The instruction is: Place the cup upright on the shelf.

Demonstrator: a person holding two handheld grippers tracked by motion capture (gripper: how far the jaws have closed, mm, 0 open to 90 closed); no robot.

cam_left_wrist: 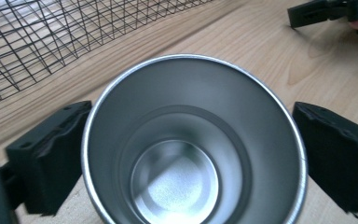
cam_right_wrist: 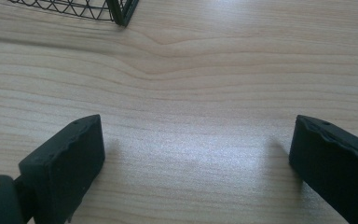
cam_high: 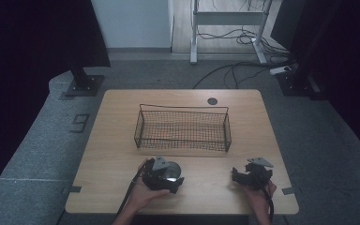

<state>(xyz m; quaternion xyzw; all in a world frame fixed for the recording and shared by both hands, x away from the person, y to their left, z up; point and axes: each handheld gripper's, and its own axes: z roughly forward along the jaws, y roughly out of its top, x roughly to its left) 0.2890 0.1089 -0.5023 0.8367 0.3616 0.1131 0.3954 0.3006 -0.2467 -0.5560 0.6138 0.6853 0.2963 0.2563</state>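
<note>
A shiny steel cup (cam_left_wrist: pixel 186 154) sits between the two black jaws of my left gripper (cam_left_wrist: pixel 191 140), its open mouth facing the camera; both jaws press against its rim. In the high view the cup (cam_high: pixel 173 169) and left gripper (cam_high: pixel 171 178) are near the table's front edge, left of centre. My right gripper (cam_high: pixel 243 177) rests low over the front right of the table. Its jaws stand wide apart with bare wood between them (cam_right_wrist: pixel 196 158). A black wire basket (cam_high: pixel 183 140) stands mid-table, beyond both grippers.
The wooden table (cam_high: pixel 117 154) has a small round cable hole (cam_high: pixel 212 101) at its back edge. The basket's mesh wall (cam_left_wrist: pixel 51 37) runs close beside the cup, and its corner (cam_right_wrist: pixel 121 11) lies ahead of the right gripper. The other gripper (cam_left_wrist: pixel 321 11) shows far off.
</note>
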